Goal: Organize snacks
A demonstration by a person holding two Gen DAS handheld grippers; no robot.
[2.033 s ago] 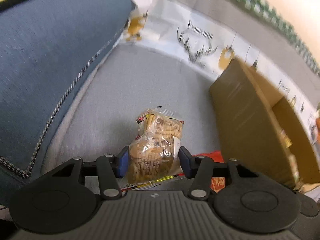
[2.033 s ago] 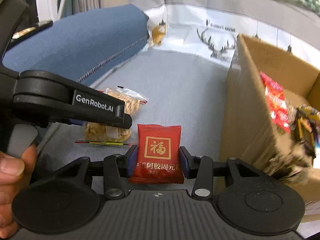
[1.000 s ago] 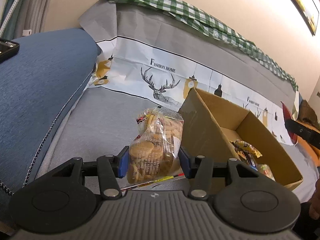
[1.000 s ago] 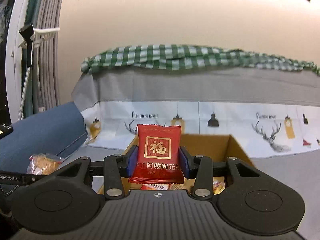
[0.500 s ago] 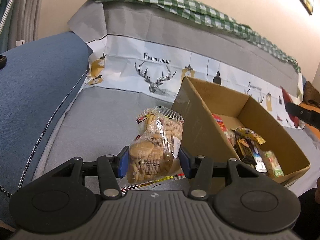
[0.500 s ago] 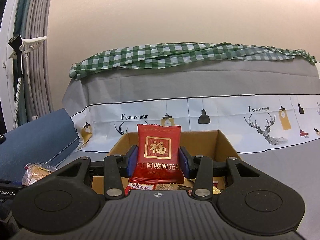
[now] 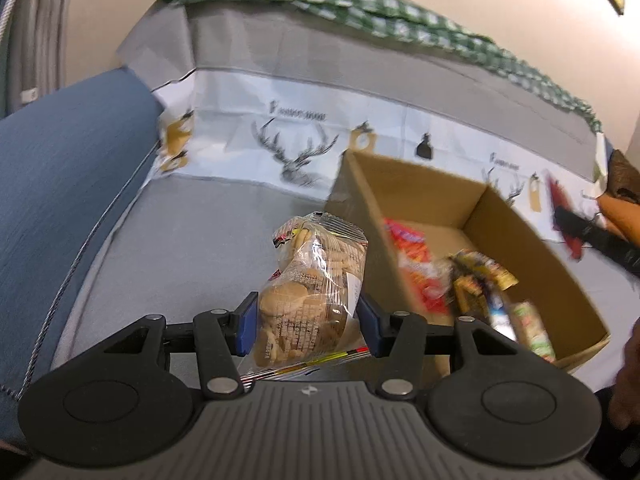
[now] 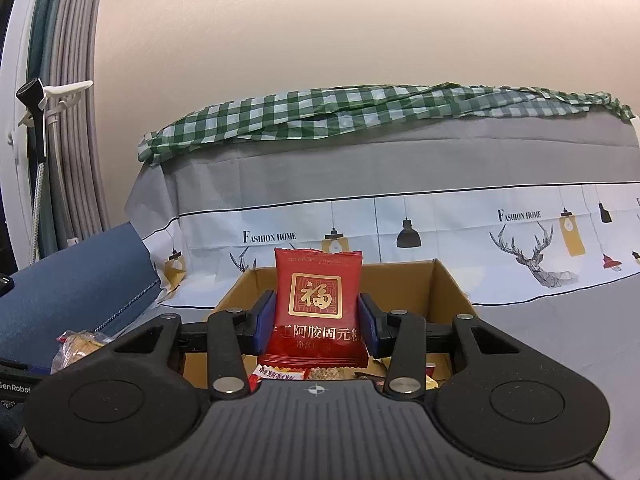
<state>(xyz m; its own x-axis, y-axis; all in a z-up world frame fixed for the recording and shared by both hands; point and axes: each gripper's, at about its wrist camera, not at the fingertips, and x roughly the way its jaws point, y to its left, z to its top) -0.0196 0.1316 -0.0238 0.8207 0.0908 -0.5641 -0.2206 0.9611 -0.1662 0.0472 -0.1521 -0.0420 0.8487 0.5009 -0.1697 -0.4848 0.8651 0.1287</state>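
My left gripper [image 7: 306,326] is shut on a clear bag of biscuits [image 7: 316,280] and holds it above the grey sofa seat, just left of an open cardboard box [image 7: 520,240]. The box holds several snack packets [image 7: 472,276]. My right gripper [image 8: 316,326] is shut on a red snack packet [image 8: 318,304] with gold characters and holds it upright over the near side of the box [image 8: 448,280]. The biscuit bag [image 8: 76,346] shows at the left of the right wrist view. The red packet [image 7: 560,210] shows blurred at the right of the left wrist view.
A blue cushion [image 7: 60,192] lies left of the seat. The sofa back has a deer-print cover [image 8: 520,240] and a green checked cloth [image 8: 360,112] on top. A wall and curtain [image 8: 72,140] stand behind.
The left gripper has moved with the biscuit bag towards the box, which now looks nearer and shows more of its inside. The right gripper has held the red packet over the box, shifting slightly.
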